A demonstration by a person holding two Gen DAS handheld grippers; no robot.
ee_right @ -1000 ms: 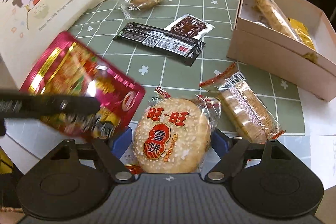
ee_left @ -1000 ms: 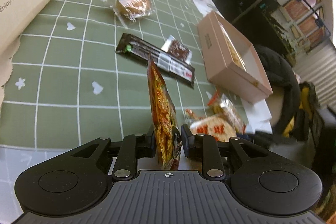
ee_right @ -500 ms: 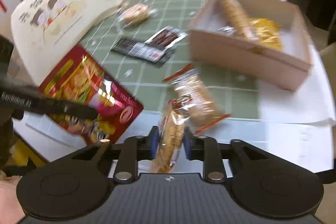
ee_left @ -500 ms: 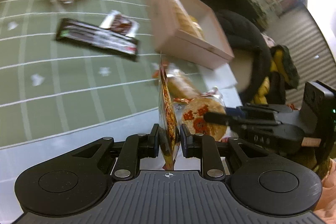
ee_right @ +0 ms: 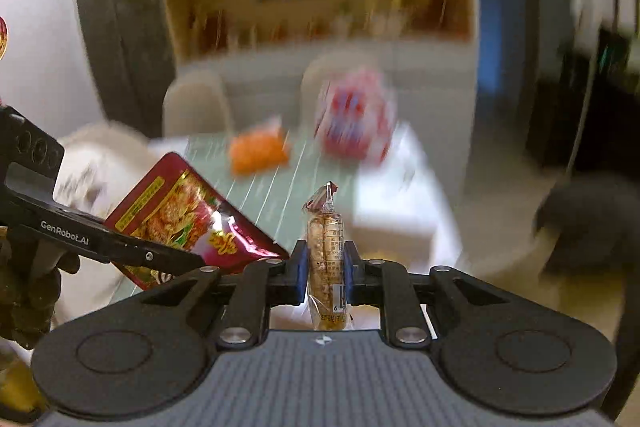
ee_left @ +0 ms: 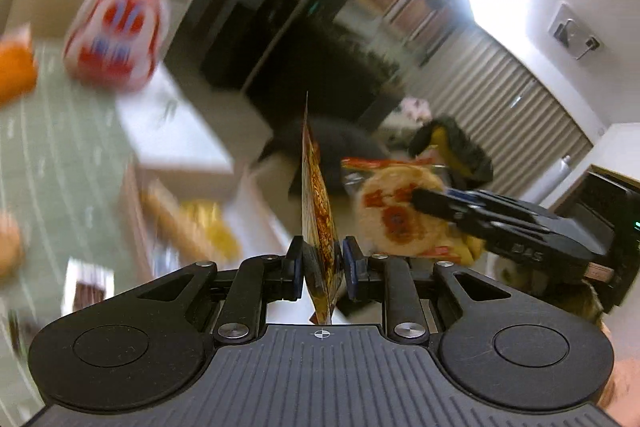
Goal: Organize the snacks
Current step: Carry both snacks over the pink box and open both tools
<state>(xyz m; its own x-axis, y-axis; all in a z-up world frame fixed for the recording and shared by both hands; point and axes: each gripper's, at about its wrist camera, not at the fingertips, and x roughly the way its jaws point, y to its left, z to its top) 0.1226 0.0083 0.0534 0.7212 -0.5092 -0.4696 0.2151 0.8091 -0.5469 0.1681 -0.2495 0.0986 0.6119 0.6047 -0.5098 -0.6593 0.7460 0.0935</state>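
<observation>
Above the green grid-patterned desk [ee_left: 52,163], both grippers are raised and both views are motion-blurred. Landmark: the beige cardboard box [ee_left: 134,211], open-topped, on the desk.

Left gripper [ee_left: 322,269]: fingers pinched on the flat red foil snack pouch [ee_left: 318,219], held edge-on and upright in its own view. In the right wrist view the same pouch [ee_right: 188,219] shows its printed face, tilted, with the left gripper [ee_right: 188,261] clamped near its lower edge.

Right gripper [ee_right: 325,269]: fingers pinched on the round rice cracker in clear wrapper [ee_right: 326,247], seen edge-on and upright. In the left wrist view the cracker [ee_left: 394,215] shows its round face with red print, held by the right gripper [ee_left: 424,197]. Cracker sits to the right of the box and off the desk surface.

Box contents, as far as blur allows: a long tan wrapped snack [ee_left: 172,219] and a yellow packet [ee_left: 208,223] beside it. Cannot tell more of what is inside.

Beyond the box, at the far end of the desk: a red-and-white rabbit-face bag [ee_left: 116,35] and an orange carton [ee_left: 14,67]. Same two in the right wrist view, bag [ee_right: 354,115] and carton [ee_right: 258,151], close together. Nearer than the box, a small dark wrapped snack [ee_left: 90,289] lies on the desk, heavily blurred.
</observation>
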